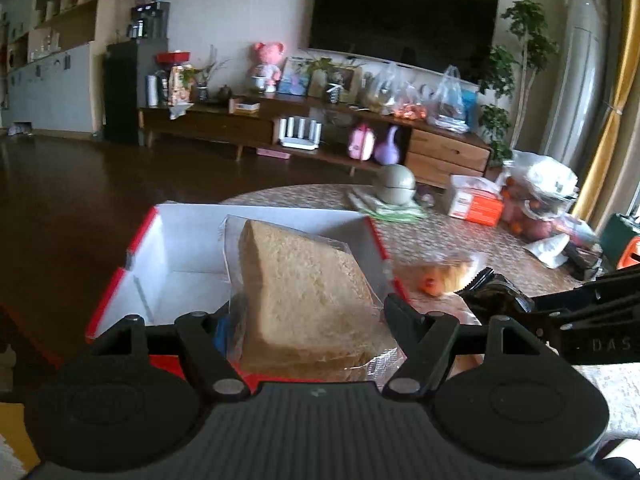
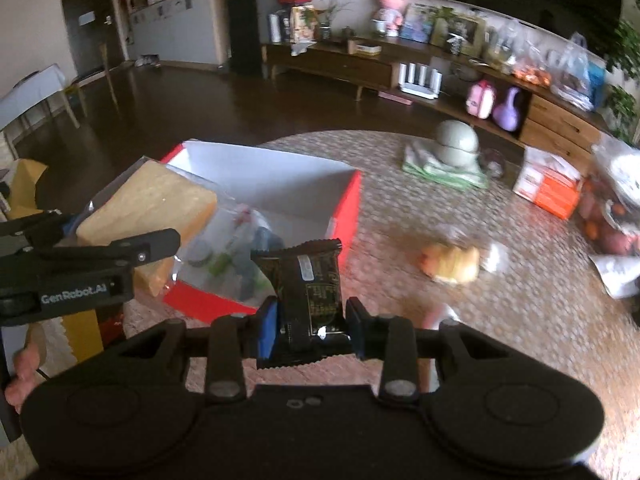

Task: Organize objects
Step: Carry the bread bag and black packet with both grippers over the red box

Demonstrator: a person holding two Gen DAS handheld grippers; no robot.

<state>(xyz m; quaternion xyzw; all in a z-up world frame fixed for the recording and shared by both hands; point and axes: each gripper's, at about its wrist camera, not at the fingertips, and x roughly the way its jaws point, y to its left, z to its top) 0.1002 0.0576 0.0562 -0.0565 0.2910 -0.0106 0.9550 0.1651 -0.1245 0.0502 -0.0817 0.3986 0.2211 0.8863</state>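
Observation:
My left gripper [image 1: 310, 316] is shut on a wrapped bread slice [image 1: 304, 288], held over the near edge of a red box with a white inside [image 1: 176, 248]. The right wrist view shows the bread [image 2: 148, 208] and the left gripper [image 2: 120, 254] above the box [image 2: 344, 216], which holds clear-wrapped items [image 2: 232, 248]. My right gripper [image 2: 310, 316] is shut on a dark snack packet [image 2: 308, 280], just in front of the box's near right corner. A wrapped orange-yellow pastry [image 2: 452, 262] lies on the table right of the box and also shows in the left wrist view [image 1: 444, 276].
The round table has a woven patterned cover [image 2: 480, 340]. At the far side stand a grey-green lidded bowl on folded cloth [image 2: 456, 144], an orange-white carton [image 2: 548, 188] and bags of fruit [image 2: 612, 208]. A dark floor and a TV cabinet [image 1: 320, 128] lie beyond.

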